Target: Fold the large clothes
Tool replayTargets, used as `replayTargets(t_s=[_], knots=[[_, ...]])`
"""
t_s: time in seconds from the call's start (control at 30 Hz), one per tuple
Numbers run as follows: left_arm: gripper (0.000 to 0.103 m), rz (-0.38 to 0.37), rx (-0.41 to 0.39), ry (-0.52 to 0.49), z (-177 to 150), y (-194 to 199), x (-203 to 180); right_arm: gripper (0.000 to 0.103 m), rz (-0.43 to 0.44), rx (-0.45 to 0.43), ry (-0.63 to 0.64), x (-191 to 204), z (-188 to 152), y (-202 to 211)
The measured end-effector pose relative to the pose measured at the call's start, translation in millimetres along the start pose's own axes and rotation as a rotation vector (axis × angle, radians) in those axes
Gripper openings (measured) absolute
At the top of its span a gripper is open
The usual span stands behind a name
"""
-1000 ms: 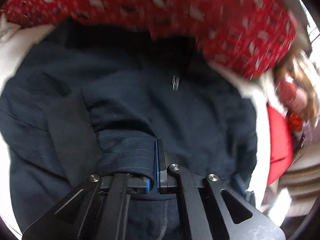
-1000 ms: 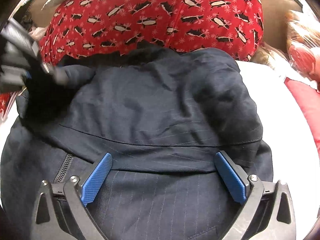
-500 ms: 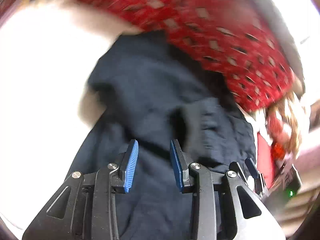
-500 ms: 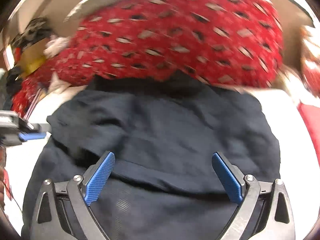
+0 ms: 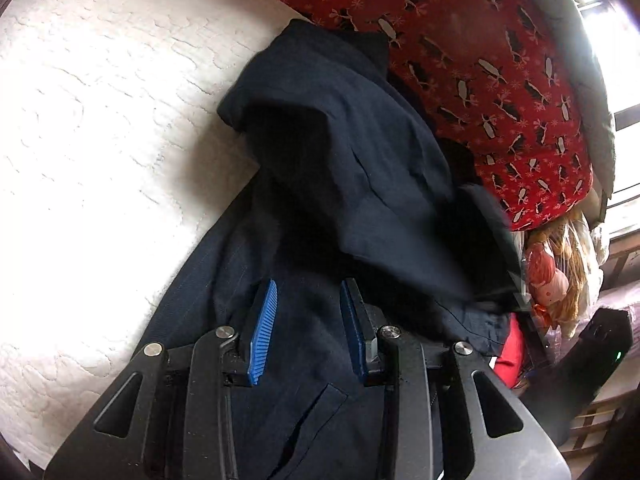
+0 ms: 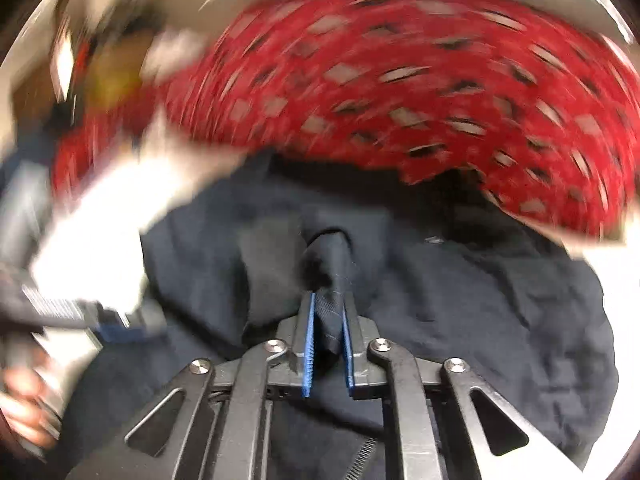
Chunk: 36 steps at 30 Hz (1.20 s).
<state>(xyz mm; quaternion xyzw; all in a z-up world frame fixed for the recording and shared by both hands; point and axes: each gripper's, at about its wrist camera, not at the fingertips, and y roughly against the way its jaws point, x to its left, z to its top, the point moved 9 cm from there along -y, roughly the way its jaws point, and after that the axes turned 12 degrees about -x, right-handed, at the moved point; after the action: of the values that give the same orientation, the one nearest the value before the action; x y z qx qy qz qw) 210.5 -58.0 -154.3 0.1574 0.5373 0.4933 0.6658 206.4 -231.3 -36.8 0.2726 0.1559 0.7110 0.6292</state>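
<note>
Two tools | right tool (image 6: 328, 312) pinches navy garment (image 6: 460, 320); left tool (image 5: 308, 316) parted

A white quilted bed cover (image 5: 92, 152) spreads to the left; a red penguin-print blanket (image 5: 472, 56) lies beyond, with bright window light (image 5: 624, 128) at far right.

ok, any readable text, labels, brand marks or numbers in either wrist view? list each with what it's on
None readable.
Dark navy garment: no tag, label or print shows.
Red fabric: a pattern of small black-and-white figures and flakes only, no words.
Left gripper, seen in the right wrist view: a pale striped patch on its body, too blurred to tell whether it is a label.
</note>
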Motion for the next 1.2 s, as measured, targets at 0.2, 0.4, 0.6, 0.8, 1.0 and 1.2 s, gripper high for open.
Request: replayTargets(t_s=[0.2, 0.4, 0.6, 0.8, 1.0, 1.2], knots=[[0.03, 0.021, -0.007, -0.003, -2.2, 5.1, 3.5, 0.009, -0.038, -0.064, -0.564, -138.2, -2.1, 39.9], [0.03, 0.004, -0.026, 0.019, -0.5, 10.3, -6.3, 0.018, -0.114, -0.049, -0.838, -213.0, -50.2, 62.9], [0.046, -0.074, -0.036, 0.029, 4.9, 0.6, -37.3, 0.07, -0.046, -0.151, -0.838, -203.9, -32.7, 69.4], [0.046, -0.111, 0.031, 0.136, 3.6, -25.3, -38.9, 0.071, -0.088, -0.112, -0.63, -168.8, -14.6, 53.3], [0.05, -0.137, 0.052, 0.243, 13.2, -36.5, -35.6, 0.085, -0.285, 0.049, 0.019, -110.9, -27.6, 13.6], [0.042, -0.123, 0.017, 0.206, 24.9, -29.6, -36.9, 0.02, -0.32, 0.065, -0.022, -128.8, -16.1, -3.5]])
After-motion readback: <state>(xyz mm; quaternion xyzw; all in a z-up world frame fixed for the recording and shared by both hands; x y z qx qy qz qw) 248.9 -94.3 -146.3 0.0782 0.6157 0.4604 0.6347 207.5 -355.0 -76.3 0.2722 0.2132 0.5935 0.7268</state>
